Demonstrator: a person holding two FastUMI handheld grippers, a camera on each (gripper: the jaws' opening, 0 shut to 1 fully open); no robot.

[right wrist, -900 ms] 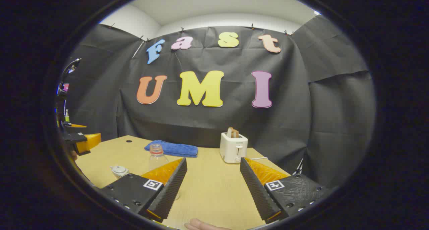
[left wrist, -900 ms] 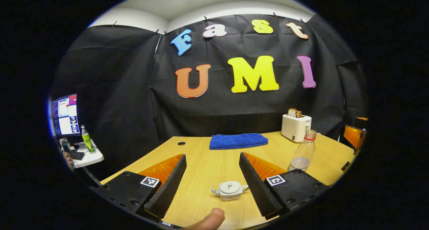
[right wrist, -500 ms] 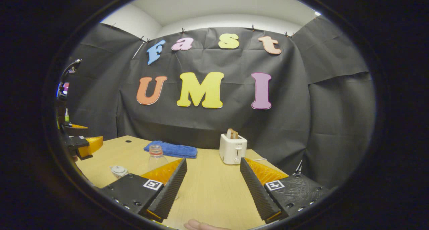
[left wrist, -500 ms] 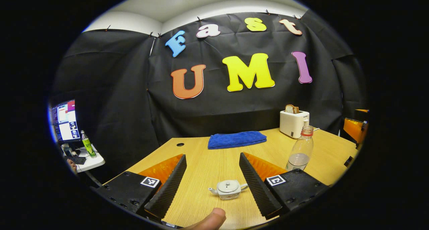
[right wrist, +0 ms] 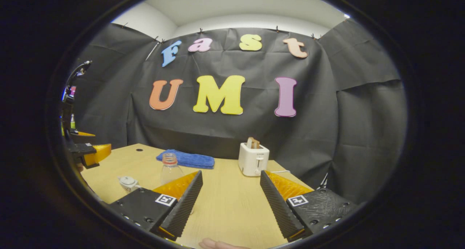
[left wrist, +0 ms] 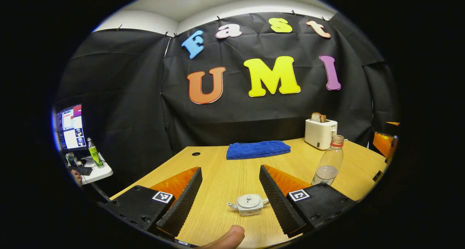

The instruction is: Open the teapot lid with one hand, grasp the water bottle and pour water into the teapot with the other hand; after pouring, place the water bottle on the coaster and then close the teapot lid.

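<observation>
I'm holding both grippers' jaws wide, gripping nothing. The teapot (left wrist: pixel 249 204) is sitting lidded between my left jaws, the bottle (left wrist: pixel 328 165) standing untouched; I judge everything is remaining

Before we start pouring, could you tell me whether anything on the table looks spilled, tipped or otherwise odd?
Nothing stands out: the teapot sits upright with its lid on, the uncapped water bottle stands upright, and the table looks dry.

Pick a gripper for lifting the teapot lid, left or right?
Left. The teapot sits almost between the left gripper's open fingers, lid on. The right gripper is open over bare table, with the teapot well off to its left beyond the bottle.
</observation>
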